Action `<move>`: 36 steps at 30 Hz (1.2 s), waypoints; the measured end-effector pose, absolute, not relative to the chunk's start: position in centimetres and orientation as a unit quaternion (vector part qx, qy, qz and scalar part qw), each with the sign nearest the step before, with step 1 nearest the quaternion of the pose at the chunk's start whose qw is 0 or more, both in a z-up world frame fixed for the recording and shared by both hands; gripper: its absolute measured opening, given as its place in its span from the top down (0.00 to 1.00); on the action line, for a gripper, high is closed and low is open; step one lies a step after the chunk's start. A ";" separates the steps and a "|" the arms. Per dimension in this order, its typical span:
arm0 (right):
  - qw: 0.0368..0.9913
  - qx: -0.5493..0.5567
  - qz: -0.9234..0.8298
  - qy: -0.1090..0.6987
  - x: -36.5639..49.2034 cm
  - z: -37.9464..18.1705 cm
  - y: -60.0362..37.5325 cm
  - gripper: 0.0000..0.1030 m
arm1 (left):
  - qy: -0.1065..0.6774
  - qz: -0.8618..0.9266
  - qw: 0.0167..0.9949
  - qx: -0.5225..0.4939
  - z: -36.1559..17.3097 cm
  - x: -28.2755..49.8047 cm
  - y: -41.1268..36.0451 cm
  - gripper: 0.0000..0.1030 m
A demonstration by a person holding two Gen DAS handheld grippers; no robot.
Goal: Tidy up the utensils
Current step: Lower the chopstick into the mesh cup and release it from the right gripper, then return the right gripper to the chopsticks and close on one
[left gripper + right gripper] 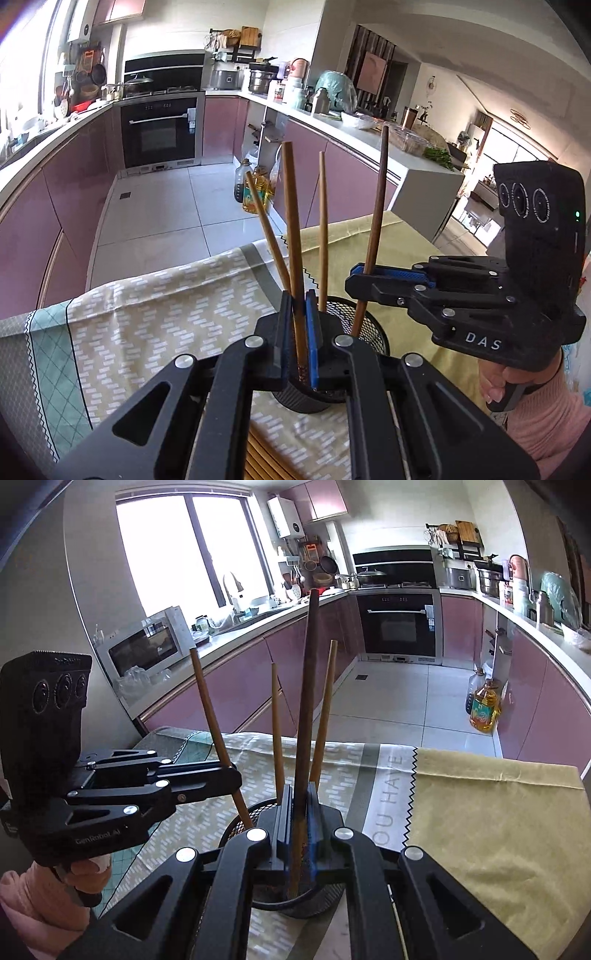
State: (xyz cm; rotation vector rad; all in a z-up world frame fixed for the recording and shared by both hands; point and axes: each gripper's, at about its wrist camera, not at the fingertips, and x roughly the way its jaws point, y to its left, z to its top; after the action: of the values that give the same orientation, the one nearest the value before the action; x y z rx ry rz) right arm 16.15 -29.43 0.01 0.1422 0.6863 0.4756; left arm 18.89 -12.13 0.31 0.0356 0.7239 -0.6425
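A black mesh holder [365,328] [240,823] stands on the cloth-covered table with several chopsticks upright in it. My left gripper [298,332] [232,771] is shut on a light wooden chopstick [293,236] [208,709], its lower end inside the holder. My right gripper [300,812] [360,275] is shut on a dark brown chopstick [308,686] [378,199], its lower end also in the holder. Two more chopsticks [323,229] [277,720] lean free in the holder. More chopsticks [266,458] lie flat on the cloth under my left gripper.
The table carries a patterned cloth [147,317] and a yellow-green cloth [498,830]. The table edge drops to a tiled floor [166,206]. Oil bottles [255,188] stand on the floor by the pink cabinets. An oven [400,624] is at the back.
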 end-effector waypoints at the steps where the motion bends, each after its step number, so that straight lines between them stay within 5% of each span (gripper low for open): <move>1: 0.912 0.069 0.230 0.333 16.2 0.0 -29.4 0.94 | 0.349 -0.308 0.885 0.015 0.2 19.0 -12.0 0.92; 8: 0.913 0.077 0.224 0.332 16.6 0.0 -29.4 0.91 | 0.358 -0.298 0.885 0.005 -0.2 19.6 -12.6 0.92; 16: 0.918 0.090 0.223 0.314 15.1 0.7 -30.1 0.82 | 0.331 -0.274 0.903 0.002 0.0 17.8 -10.1 0.69; 26: 0.905 0.086 0.307 0.280 9.6 1.9 -29.0 0.73 | 0.299 -0.244 0.922 0.016 -0.6 12.7 -5.5 0.55; 36: 0.857 0.056 0.329 0.392 9.0 -5.5 -23.2 0.71 | 0.394 -0.207 0.894 0.051 -8.0 10.7 -3.5 0.52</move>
State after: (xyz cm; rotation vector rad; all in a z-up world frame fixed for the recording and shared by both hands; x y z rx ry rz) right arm 9.00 -23.23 -5.48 0.1172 0.8229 0.6922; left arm 10.71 -3.46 -8.05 0.1058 0.8162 -0.4303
